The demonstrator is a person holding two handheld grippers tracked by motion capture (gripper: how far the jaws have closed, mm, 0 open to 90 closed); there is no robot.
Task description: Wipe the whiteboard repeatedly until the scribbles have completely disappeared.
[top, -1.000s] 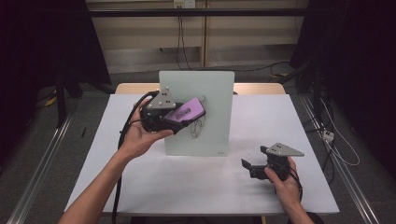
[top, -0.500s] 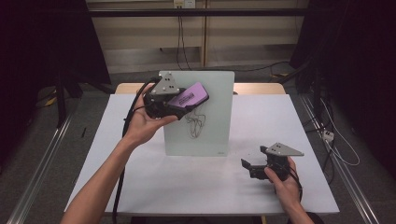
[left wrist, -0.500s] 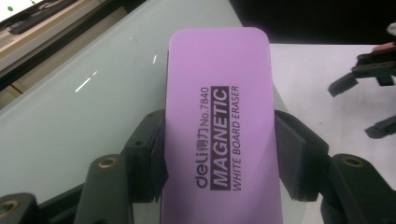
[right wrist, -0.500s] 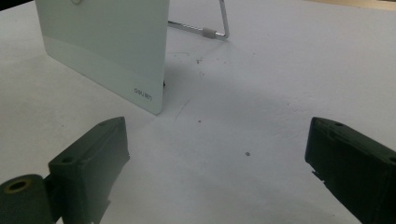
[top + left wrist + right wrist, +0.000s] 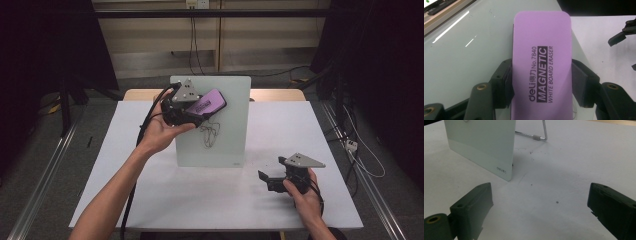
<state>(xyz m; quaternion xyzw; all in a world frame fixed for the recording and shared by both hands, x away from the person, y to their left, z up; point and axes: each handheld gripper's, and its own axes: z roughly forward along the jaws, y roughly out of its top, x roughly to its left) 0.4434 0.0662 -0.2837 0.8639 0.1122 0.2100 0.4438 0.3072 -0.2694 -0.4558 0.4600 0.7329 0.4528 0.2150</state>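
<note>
- Eraser (image 5: pixel 541 65), purple, printed as a magnetic whiteboard eraser, sits clamped across its width between the jaws of the left gripper (image 5: pixel 187 107); the black pads press its two long edges near the rear half.
- Against the whiteboard (image 5: pixel 225 145), taken as the landmark, the eraser lies at the upper left part of the pale face, its flat underside turned to the board and apparently on or just off the surface; which, I cannot tell.
- Below the eraser, near the board's middle, a thin black scribble (image 5: pixel 210 132) remains on the glass.
- Handling, as a judgement: the eraser looks light, with a foam-like body that gives a little under the pads, so a side grip on the long edges suits it; its magnet may tug it toward the board, and hard pressure could push the board back.
- The board stands upright at the desk's (image 5: pixel 200 200) far middle, propped by a wire stand (image 5: pixel 541 135) behind it.
- The right gripper (image 5: pixel 280 177) rests on the desk in front of the board's right corner and well apart from it, jaws wide with nothing between them.
- A hand (image 5: pixel 305 197) holds that gripper low on the desk.
</note>
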